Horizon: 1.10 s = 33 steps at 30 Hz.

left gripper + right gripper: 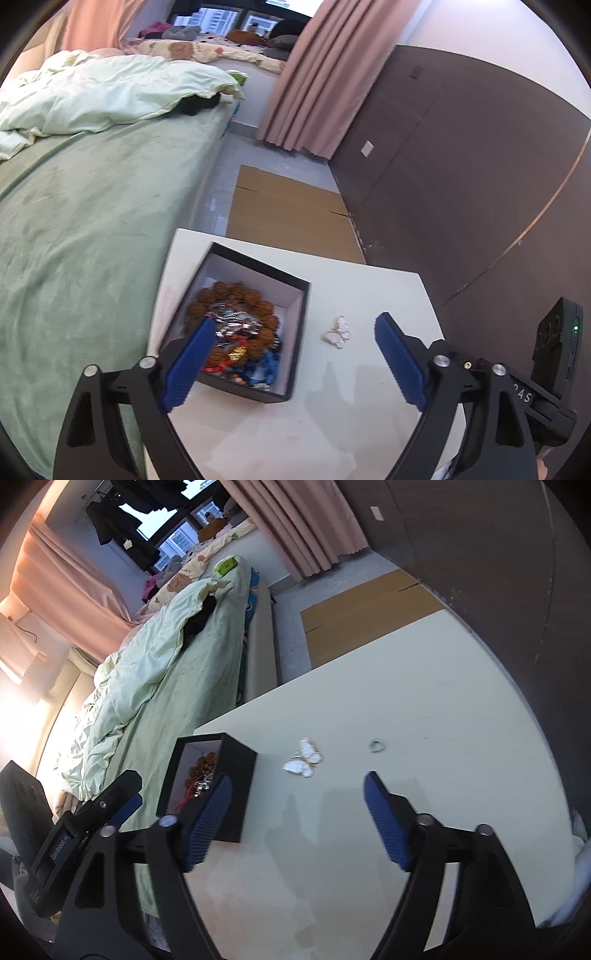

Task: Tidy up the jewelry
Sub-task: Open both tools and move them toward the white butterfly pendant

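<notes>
A black box with a white inside stands on the white table. It holds a brown bead bracelet and a tangle of silver, red and blue jewelry. A white butterfly piece lies on the table just right of the box. My left gripper is open above the box's right part and the butterfly. In the right wrist view the box, the butterfly and a small silver ring lie ahead of my right gripper, which is open and empty.
A bed with a green sheet and a pale duvet lies left of the table. Flat cardboard lies on the floor beyond it. A dark wall panel runs along the right. Pink curtains hang at the back.
</notes>
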Motion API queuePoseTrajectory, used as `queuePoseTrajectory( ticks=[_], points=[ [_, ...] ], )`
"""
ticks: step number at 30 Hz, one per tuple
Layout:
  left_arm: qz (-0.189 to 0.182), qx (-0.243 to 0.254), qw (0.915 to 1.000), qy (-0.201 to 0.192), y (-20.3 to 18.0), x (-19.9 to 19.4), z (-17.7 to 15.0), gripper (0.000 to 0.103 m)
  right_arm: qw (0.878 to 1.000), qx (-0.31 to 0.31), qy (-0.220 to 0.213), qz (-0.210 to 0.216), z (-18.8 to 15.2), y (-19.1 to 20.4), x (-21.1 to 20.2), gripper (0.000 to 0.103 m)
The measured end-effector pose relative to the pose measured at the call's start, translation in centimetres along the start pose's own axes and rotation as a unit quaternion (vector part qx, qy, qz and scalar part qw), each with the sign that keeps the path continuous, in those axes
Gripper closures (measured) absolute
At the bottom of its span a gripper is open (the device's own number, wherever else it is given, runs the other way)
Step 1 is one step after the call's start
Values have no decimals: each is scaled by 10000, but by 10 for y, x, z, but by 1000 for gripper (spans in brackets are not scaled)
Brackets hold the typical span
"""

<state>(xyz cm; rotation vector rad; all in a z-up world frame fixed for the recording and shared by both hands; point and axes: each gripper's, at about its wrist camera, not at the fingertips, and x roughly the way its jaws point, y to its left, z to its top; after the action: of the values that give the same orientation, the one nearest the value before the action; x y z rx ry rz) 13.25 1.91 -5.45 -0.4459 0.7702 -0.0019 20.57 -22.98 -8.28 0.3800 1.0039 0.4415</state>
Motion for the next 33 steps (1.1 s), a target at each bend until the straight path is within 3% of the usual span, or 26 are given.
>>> queuePoseTrajectory(
  ticks=[2,5,19,22,29,33],
  points=[
    [-47,70,10000,-48,-7,1,-1,8,10000,-8,-15,-56,0,-8,-6,25],
    [-28,237,9997,-90,-18,5,-3,8,9999,149,-11,-84,3,-20,-11,7],
    [-234,838,9959,252,-60,36,-4,9,9972,716,64,-214,15,-72,-27,6],
    [-366,805,9951,438,-64,48,-4,20,9966,807,89,-150,18,-79,-27,6],
    [-579,817,9899,1007,-70,81,-10,46,9927,1113,472,19,25,-92,-7,42],
    [-587,895,9863,1256,-74,100,-13,58,9916,1192,509,-16,29,-93,-1,45]
  ],
)
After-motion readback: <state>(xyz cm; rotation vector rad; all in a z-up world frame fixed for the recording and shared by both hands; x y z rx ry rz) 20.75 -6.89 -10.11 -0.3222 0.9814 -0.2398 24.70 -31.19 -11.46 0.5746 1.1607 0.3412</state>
